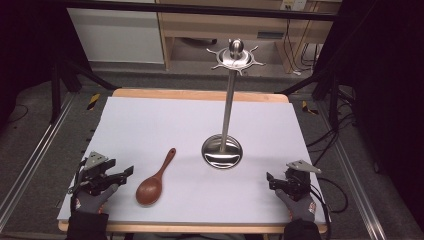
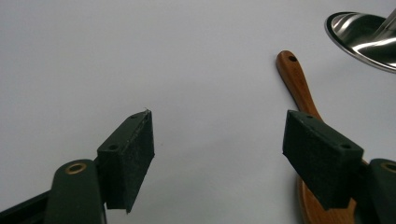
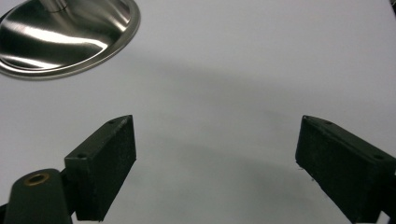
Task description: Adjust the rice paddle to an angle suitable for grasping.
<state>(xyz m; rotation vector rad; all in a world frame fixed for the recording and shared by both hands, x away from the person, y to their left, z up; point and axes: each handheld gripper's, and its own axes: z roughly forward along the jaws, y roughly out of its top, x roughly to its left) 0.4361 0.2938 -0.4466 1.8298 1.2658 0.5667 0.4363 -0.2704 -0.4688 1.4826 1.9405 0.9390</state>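
A brown wooden spoon (image 1: 155,180) lies on the white table sheet (image 1: 150,125), bowl toward me and handle pointing away; its handle (image 2: 296,81) has a hole at the end. Behind and right of it stands a steel utensil stand (image 1: 226,115) with a round base (image 3: 65,32) and hooked crown. My left gripper (image 1: 124,175) rests at the front left, just left of the spoon, open with nothing between its pads. My right gripper (image 1: 272,181) sits at the front right, open and empty, with the stand's base (image 2: 364,37) ahead to its left.
The wooden table edge (image 1: 200,94) borders the sheet at the back. Metal rails (image 1: 30,165) and dark tripod legs flank the table on the floor. Cables (image 1: 325,140) trail on the right side. A cabinet stands behind.
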